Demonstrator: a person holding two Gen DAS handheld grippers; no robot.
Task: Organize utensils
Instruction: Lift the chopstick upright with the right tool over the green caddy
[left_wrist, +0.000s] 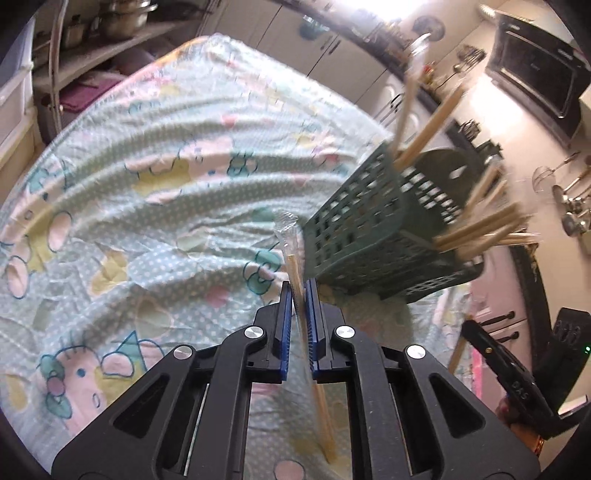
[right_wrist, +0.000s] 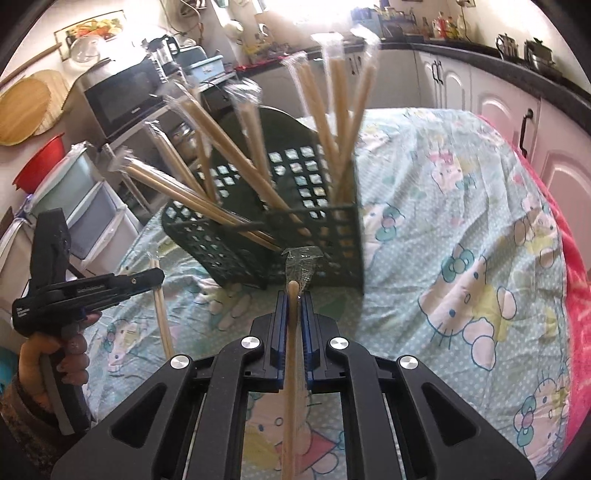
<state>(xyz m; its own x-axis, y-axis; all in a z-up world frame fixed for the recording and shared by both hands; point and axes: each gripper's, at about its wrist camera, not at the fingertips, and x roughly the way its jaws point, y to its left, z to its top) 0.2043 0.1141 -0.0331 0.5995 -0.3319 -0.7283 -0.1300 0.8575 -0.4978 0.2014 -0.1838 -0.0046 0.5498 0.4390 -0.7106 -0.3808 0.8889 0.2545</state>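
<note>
Your left gripper (left_wrist: 298, 291) and right gripper (right_wrist: 294, 299) each pinch a wrapped chopstick (left_wrist: 293, 266) (right_wrist: 293, 332); the green basket (right_wrist: 280, 221) stands mid-frame just beyond, cloth-covered worktop (right_wrist: 461, 229) open at right.

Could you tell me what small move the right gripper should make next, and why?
Probably lift the right gripper and tip its wrapped chopsticks over the basket rim. It is shut on them just short of the basket's near wall, below the rim, and the other chopsticks already stand inside. The left gripper holds its own pair beside the basket.
</note>
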